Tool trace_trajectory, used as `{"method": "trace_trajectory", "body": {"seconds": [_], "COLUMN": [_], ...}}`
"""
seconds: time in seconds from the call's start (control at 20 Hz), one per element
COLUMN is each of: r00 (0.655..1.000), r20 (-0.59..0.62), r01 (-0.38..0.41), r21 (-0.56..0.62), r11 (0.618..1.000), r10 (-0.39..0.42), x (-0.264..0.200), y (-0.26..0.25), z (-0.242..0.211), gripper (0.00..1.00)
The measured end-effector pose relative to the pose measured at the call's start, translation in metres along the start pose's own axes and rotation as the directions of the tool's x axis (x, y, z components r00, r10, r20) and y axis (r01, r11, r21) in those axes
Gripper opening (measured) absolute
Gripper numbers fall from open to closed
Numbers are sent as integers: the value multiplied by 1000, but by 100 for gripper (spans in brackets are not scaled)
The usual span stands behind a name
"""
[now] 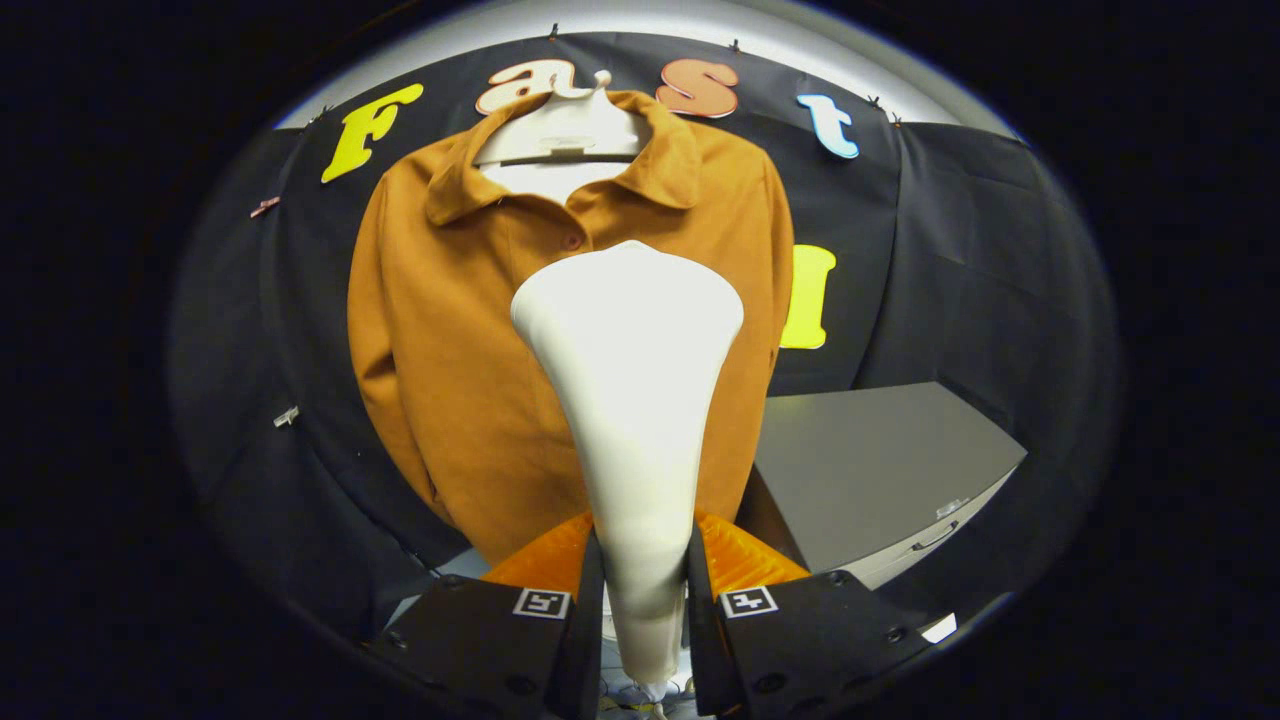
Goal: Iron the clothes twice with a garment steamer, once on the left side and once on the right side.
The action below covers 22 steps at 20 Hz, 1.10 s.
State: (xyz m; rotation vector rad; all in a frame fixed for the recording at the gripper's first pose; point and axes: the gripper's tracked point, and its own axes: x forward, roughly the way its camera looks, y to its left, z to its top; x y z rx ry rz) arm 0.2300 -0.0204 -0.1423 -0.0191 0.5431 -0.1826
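Hand-held gripper (642,600): clenched on the garment steamer (632,400), both fingers pressing its handle.
Steamer head: raised between the fingers, facing the shirt (460,380) hanging just ahead.
Progress: steamer in hand; which passes are done cannot be told.

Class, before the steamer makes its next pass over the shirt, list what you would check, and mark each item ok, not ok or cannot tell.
1. Hand-held gripper shut on the steamer, both fingers pressing its handle: ok.
2. Steamer head pointed at the shirt: ok.
3. Shirt hanging on its hanger: ok.
4. Head touching the cloth: cannot tell.
5. Steam coming out: cannot tell.
6. Cabinet beside the shirt, clear of the steamer: ok.
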Motion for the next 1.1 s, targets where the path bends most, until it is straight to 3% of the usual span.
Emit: {"method": "trace_trajectory", "body": {"seconds": [0.65,1.1], "r00": [981,970], "r20": [196,242], "r01": [-3,-12], "r21": [20,20], "r11": [1000,1000], "r10": [-1,7], "x": [-41,-47], "y": [-38,-41], "z": [56,67], "gripper": [39,39]}}
